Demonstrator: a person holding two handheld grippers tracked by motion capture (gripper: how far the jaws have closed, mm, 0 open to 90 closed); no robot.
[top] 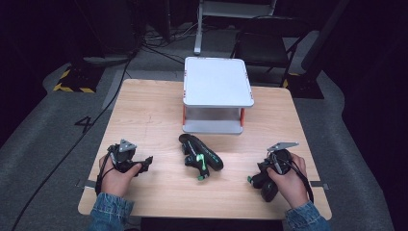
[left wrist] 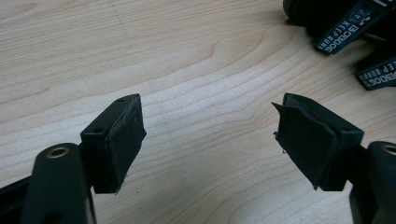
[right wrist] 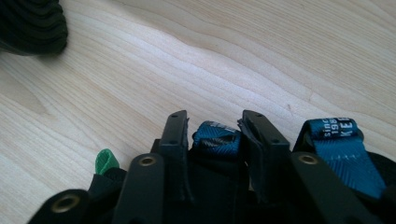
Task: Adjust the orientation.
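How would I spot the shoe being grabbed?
Look at the wooden table, near right corner. A black shoe lies there under the right gripper, whose jaws pinch its blue loop; the other shoe sits untouched mid-table.

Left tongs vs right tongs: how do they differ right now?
Left tongs stand wide apart; right tongs sit narrow. Left tongs hold nothing, with bare light wooden table between them; right tongs pinch the blue webbing loop of a black shoe. Both have black pads and point low over the table.

"KEEP RUNN…" on black shoe tags (left wrist: pixel 343 31); "4" on the floor (top: pixel 85 123).
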